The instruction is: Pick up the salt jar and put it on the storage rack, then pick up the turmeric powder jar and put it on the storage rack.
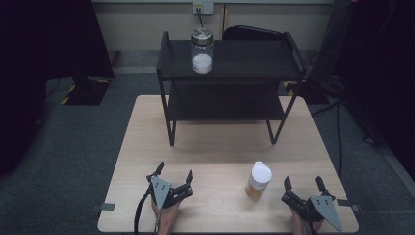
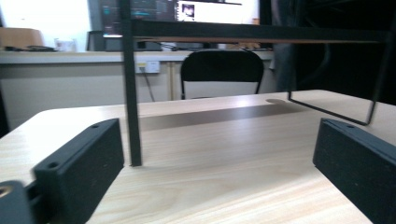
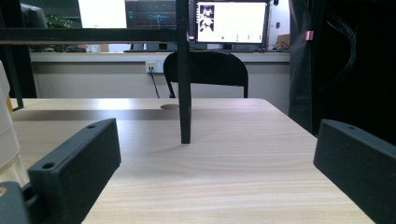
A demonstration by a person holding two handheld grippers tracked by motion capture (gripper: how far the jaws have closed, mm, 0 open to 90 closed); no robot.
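White-lidded jar [image 1: 258, 180] with amber contents stands upright on the wooden table [image 1: 215, 142], near its front edge, right of centre; right gripper [image 1: 304, 185] rests just to the jar's right, apart from it, jaws spread wide with nothing between them; in the right gripper view the jar [image 3: 7, 135] appears at the left edge, outside the jaws; left gripper [image 1: 174, 174] lies well to the jar's left, jaws likewise wide apart and empty; black two-tier shelf [image 1: 230, 73] occupies the table's far half; glass jar [image 1: 202, 51] of white powder, metal-lidded, stands on its top tier.
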